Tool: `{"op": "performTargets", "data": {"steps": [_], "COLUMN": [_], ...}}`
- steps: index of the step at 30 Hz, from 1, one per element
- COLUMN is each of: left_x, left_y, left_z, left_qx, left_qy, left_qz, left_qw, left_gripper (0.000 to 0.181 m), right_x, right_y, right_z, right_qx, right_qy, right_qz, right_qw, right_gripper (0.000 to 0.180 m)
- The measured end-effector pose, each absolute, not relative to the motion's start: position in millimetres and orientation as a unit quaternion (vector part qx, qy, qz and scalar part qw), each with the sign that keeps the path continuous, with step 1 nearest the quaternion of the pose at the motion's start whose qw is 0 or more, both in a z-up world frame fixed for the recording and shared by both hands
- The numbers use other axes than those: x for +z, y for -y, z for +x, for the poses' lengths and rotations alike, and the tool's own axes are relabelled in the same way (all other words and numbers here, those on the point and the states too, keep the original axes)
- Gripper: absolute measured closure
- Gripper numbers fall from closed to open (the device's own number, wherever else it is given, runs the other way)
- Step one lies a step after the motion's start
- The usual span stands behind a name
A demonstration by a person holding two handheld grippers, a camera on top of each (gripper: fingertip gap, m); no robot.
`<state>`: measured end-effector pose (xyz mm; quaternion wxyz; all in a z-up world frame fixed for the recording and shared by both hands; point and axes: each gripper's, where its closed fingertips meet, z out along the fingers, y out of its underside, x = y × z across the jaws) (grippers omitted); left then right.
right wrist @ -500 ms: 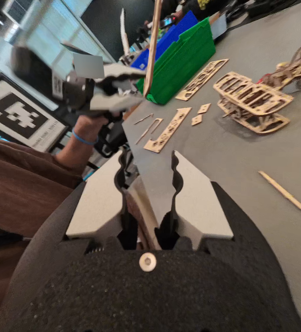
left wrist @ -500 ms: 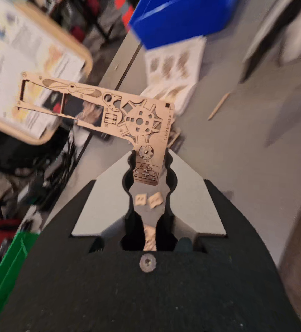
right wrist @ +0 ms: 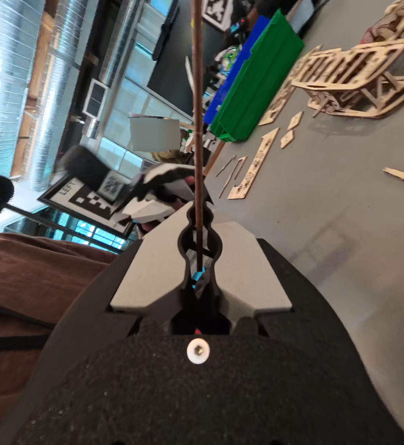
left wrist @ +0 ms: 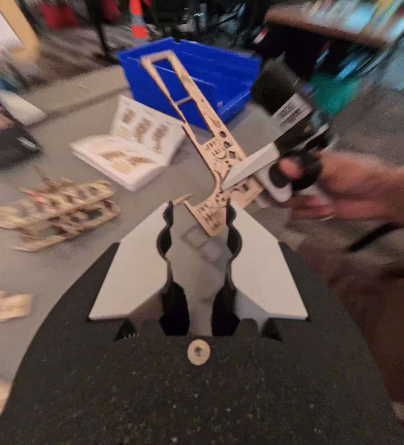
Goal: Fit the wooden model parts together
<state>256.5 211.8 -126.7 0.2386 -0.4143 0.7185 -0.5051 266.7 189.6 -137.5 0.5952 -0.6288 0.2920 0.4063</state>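
In the left wrist view, loose wooden offcuts [left wrist: 5,307] lay at the far left of the grey tabletop [left wrist: 80,272]. Just right of them stood the half-built wooden model [left wrist: 58,212], an open lattice frame, blurred by motion. Beyond it an open instruction booklet [left wrist: 128,147] lay flat, and behind that sat a blue bin [left wrist: 210,72]. The wooden parts sheet [left wrist: 205,149], a long thin laser-cut panel with many small pieces still in it and an empty window at its far end, stood tilted in the air in front of the bin. The left tongs [left wrist: 199,214] were spread apart and held nothing; the sheet's near end hung between their tips, close to the right finger. The right tongs [left wrist: 229,183] reached in from the right and pinched the sheet near its lower end.

In the right wrist view, the left tongs [right wrist: 172,190] showed at the left, just beside the sheet. The wooden parts sheet [right wrist: 198,120] was seen edge-on as a thin dark line, pressed between the right tongs [right wrist: 199,212]. To the right, green and blue bins [right wrist: 251,91] stood at the tabletop's edge, with a flat parts strip [right wrist: 254,168] and the wooden model [right wrist: 355,79] farther right.
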Motion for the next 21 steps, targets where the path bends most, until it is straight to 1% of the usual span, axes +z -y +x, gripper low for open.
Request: {"op": "performTargets", "data": {"steps": [1, 3, 4, 5, 7, 8, 10, 11, 13, 15, 17, 18, 19, 21], "left_x": [-126.4, -127.8, -128.7, -129.2, -132.2, -133.5, -131.6, -135.0, -135.8, -135.9, -138.4, -140.4, -145.5, -153.0], "left_y": [-207.0, -196.5, -192.3, -192.8, -192.7, -193.0, -193.9, -194.8, -194.6, -194.6, -195.3, -195.7, -195.2, -196.6], "left_z": [253.4, 247.6, 244.1, 243.6, 238.6, 235.9, 234.8, 235.4, 235.1, 236.6, 237.6, 237.6, 236.8, 236.0], "left_qx": [-0.545, -0.594, -0.606, -0.616, -0.621, -0.621, -0.632, -0.628, -0.636, -0.643, -0.640, -0.635, -0.623, -0.606], "left_qy": [-0.691, -0.655, -0.647, -0.634, -0.633, -0.633, -0.618, -0.618, -0.606, -0.589, -0.592, -0.596, -0.608, -0.625], "left_qz": [-0.444, -0.465, -0.464, -0.468, -0.461, -0.460, -0.463, -0.468, -0.470, -0.478, -0.480, -0.481, -0.483, -0.485], "left_qw": [0.167, 0.055, 0.014, -0.001, -0.026, -0.041, -0.062, -0.064, -0.087, -0.105, -0.099, -0.096, -0.094, -0.086], "left_gripper": [0.135, 0.140, 0.147, 0.167, 0.173, 0.175, 0.180, 0.180, 0.180, 0.180, 0.178, 0.176, 0.170, 0.167], "right_x": [-132.8, -123.9, -120.7, -119.0, -123.1, -127.2, -136.6, -141.0, -143.3, -143.3, -143.6, -142.0, -140.9, -144.2], "right_y": [-190.0, -193.1, -195.0, -196.4, -198.0, -199.5, -203.3, -203.8, -202.7, -202.2, -202.0, -202.1, -202.9, -204.6], "right_z": [264.1, 255.6, 252.1, 249.5, 246.7, 246.9, 246.8, 246.1, 246.2, 247.0, 247.0, 245.4, 242.6, 241.1], "right_qx": [0.407, 0.403, 0.402, 0.400, 0.386, 0.376, 0.344, 0.329, 0.312, 0.308, 0.298, 0.298, 0.299, 0.288], "right_qy": [-0.280, -0.249, -0.239, -0.233, -0.228, -0.232, -0.234, -0.228, -0.219, -0.219, -0.217, -0.214, -0.211, -0.212], "right_qz": [-0.627, -0.629, -0.629, -0.630, -0.645, -0.655, -0.681, -0.697, -0.713, -0.718, -0.725, -0.725, -0.726, -0.732], "right_qw": [0.603, 0.617, 0.621, 0.624, 0.619, 0.614, 0.602, 0.595, 0.589, 0.584, 0.582, 0.583, 0.582, 0.579], "right_gripper": [0.178, 0.178, 0.178, 0.178, 0.177, 0.171, 0.154, 0.150, 0.157, 0.159, 0.161, 0.166, 0.174, 0.175]}}
